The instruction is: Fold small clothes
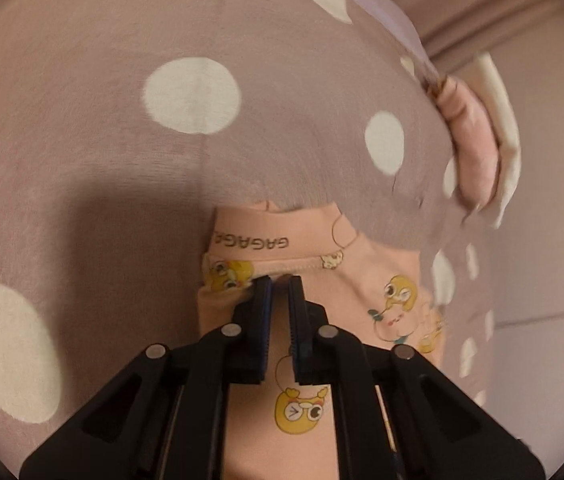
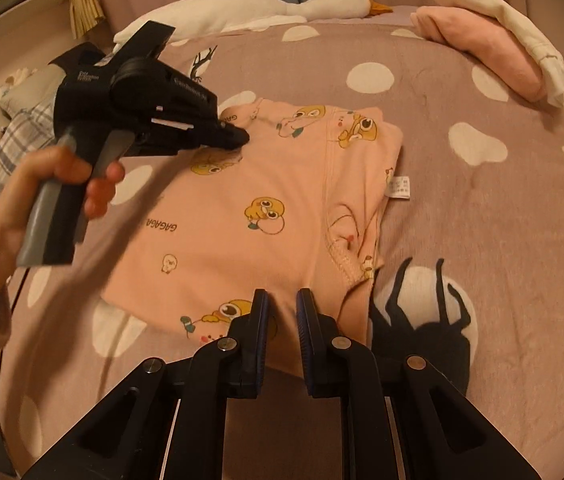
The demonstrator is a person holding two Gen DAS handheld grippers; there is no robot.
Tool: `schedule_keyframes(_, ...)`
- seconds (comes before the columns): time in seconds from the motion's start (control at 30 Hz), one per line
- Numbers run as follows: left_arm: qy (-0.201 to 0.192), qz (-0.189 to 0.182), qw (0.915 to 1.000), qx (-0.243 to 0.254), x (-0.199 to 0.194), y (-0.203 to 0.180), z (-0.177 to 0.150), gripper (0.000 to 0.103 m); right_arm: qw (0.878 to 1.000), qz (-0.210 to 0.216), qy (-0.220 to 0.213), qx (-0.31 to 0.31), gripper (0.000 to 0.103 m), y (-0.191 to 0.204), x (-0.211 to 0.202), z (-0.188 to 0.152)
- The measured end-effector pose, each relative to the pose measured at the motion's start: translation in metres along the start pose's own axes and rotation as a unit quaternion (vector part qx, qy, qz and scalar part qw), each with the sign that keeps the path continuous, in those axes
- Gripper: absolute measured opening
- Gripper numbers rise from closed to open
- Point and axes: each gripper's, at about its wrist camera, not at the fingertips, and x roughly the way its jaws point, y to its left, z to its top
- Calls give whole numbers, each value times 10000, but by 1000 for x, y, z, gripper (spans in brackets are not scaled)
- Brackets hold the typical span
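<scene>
Right gripper (image 2: pixel 282 304) at the near hem of the peach garment (image 2: pixel 266 208), jaws nearly shut, fabric edge pinched between them as far as the view shows; the garment lies partly folded and flat on the dotted bedspread (image 2: pixel 462 208), its long axis running from near left to far right, waistband lettering at the far end; left gripper (image 1: pixel 278 288) at that band, jaws narrowed on a pinch of cloth. Judged light, soft, limp knit; best held at hems or corners. Beyond: folded pink clothes (image 2: pixel 494 56), plush goose (image 2: pixel 282 4).
</scene>
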Motion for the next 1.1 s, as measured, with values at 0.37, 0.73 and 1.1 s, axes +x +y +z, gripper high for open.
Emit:
schedule_keyframes(0.37, -176, -517, 9985, 4, -62, 30, -63, 59, 9923, 561, -369, 1043, 32, -34, -33, -7)
schedule_keyframes(0.73, 162, -441, 9976, 516, -64, 16, -112, 60, 9727, 997, -247, 2081, 54, -73, -26, -1)
schedule_keyframes(1.1, 277, -404, 9949, 886, -50, -1, -123, 60, 9653, 1112, 9, 2364, 54, -90, -5, 14)
